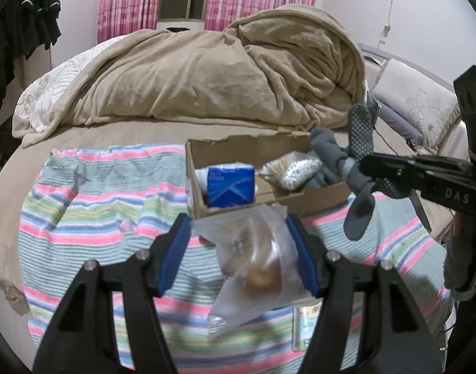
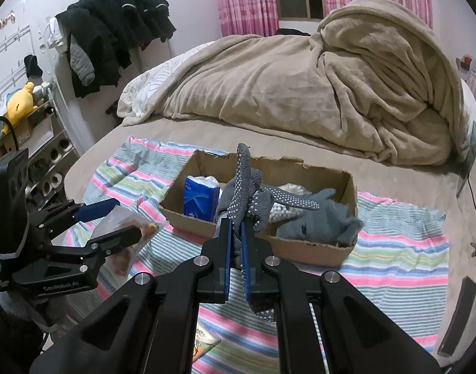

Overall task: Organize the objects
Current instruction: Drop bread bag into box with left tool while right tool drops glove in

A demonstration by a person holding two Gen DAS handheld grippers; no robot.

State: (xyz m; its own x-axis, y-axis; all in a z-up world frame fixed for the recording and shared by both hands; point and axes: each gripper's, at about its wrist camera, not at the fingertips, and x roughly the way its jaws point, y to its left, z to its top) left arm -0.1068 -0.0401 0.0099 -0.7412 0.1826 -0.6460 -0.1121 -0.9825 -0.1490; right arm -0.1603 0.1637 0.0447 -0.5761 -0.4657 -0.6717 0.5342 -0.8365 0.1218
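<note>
My left gripper (image 1: 238, 237) is shut on a clear plastic bag of brown food (image 1: 253, 261), held above the striped towel just in front of the cardboard box (image 1: 319, 199). It also shows at the left of the right wrist view (image 2: 113, 218). My right gripper (image 2: 236, 227) is shut on a grey dotted glove (image 2: 244, 193), held over the box's near wall (image 2: 300, 249). The box holds a blue tissue pack (image 2: 197, 198), another grey glove (image 2: 325, 218) and a bag of small white items (image 1: 294, 168).
The box stands on a striped towel (image 1: 91, 205) on the bed. A crumpled beige blanket (image 1: 225, 74) lies behind it. A small packet (image 2: 203, 339) lies on the towel near me. Dark clothes (image 2: 113, 37) and shelves stand at the left.
</note>
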